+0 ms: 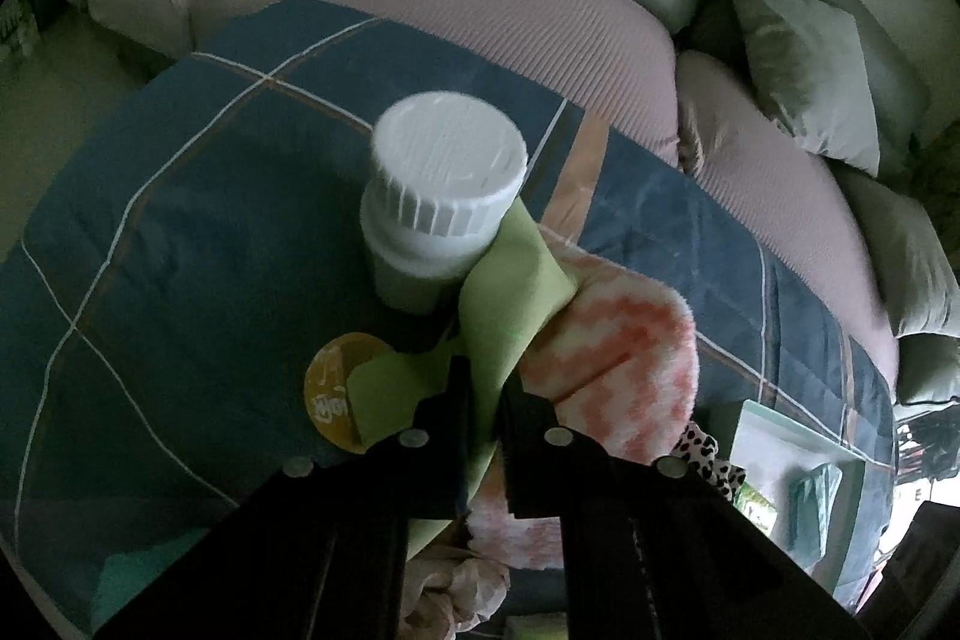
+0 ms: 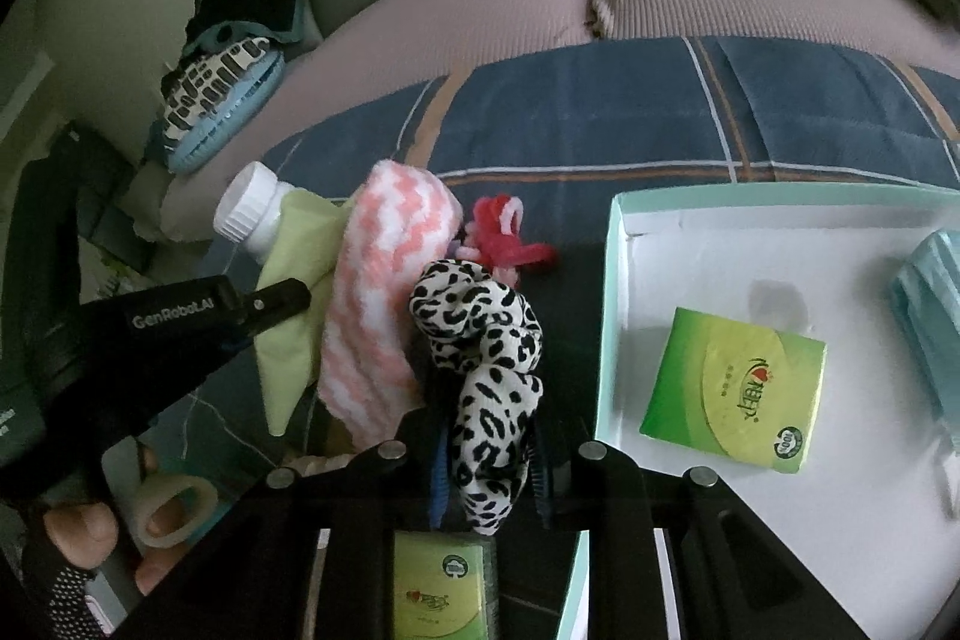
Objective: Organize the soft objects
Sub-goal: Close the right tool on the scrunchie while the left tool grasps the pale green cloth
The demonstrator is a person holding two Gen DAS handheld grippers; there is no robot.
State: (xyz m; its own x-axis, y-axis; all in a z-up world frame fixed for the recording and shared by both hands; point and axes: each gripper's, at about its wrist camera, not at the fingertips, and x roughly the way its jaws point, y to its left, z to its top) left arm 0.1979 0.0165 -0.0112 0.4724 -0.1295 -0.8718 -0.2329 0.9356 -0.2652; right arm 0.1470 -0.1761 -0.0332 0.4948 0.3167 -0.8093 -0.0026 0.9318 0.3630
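The green cloth (image 1: pixel 510 292) lies on the blue quilt (image 1: pixel 180 232), draped against the white bottle (image 1: pixel 444 184) and beside the pink sock (image 1: pixel 612 352). The left gripper (image 1: pixel 483 400) is closed on it. The right gripper (image 2: pixel 486 436) pinches the spotted scrunchie (image 2: pixel 480 328). Lift the cloth slowly, so the bottle does not tip. The box (image 2: pixel 618 232) is cut off at the right. What lies under the cloth is hidden.

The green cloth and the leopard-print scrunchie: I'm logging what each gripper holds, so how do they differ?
The green cloth is plain, flat and thin; the leopard-print scrunchie is spotted black on white, bunched and puffy. The cloth lies against the white bottle; the scrunchie lies clear of it. Both are soft and each is pinched between a gripper's jaws.
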